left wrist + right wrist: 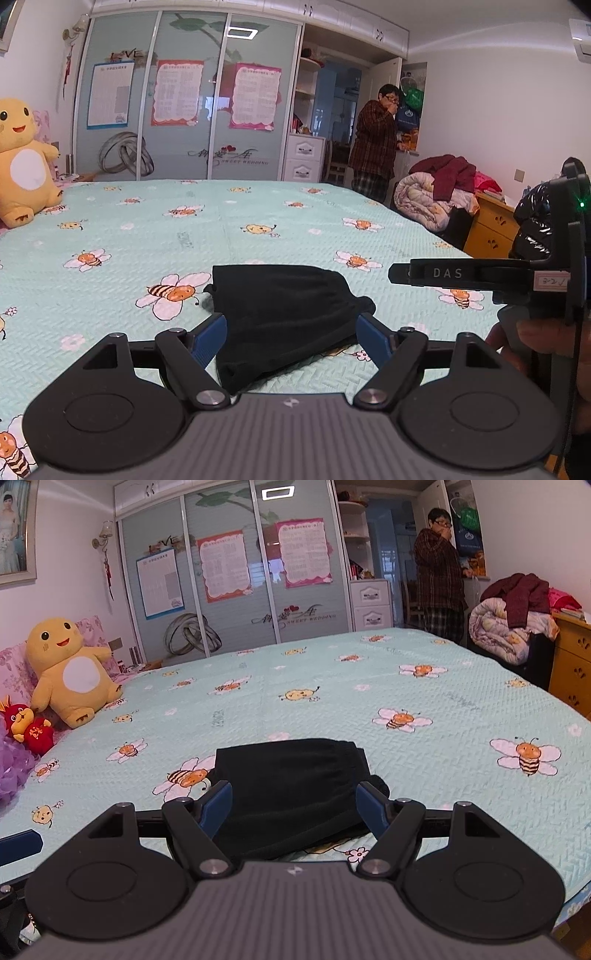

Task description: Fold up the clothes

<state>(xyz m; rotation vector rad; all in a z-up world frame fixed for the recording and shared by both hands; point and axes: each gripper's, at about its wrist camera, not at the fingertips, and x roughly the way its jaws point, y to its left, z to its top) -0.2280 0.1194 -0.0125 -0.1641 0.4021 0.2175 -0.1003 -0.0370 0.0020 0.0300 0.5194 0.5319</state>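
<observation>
Mint bee-print bed (258, 206) carries a folded black garment (284, 310) at lower centre of both views, framed by the wide-open, empty left hand-held gripper (291, 334) and right hand-held gripper (293, 806).

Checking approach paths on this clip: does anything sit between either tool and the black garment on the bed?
Nothing visible does. The black garment lies on the bedspread straight ahead of the open left tool, and the open right tool frames it too. The plush toy sits far off.
</observation>
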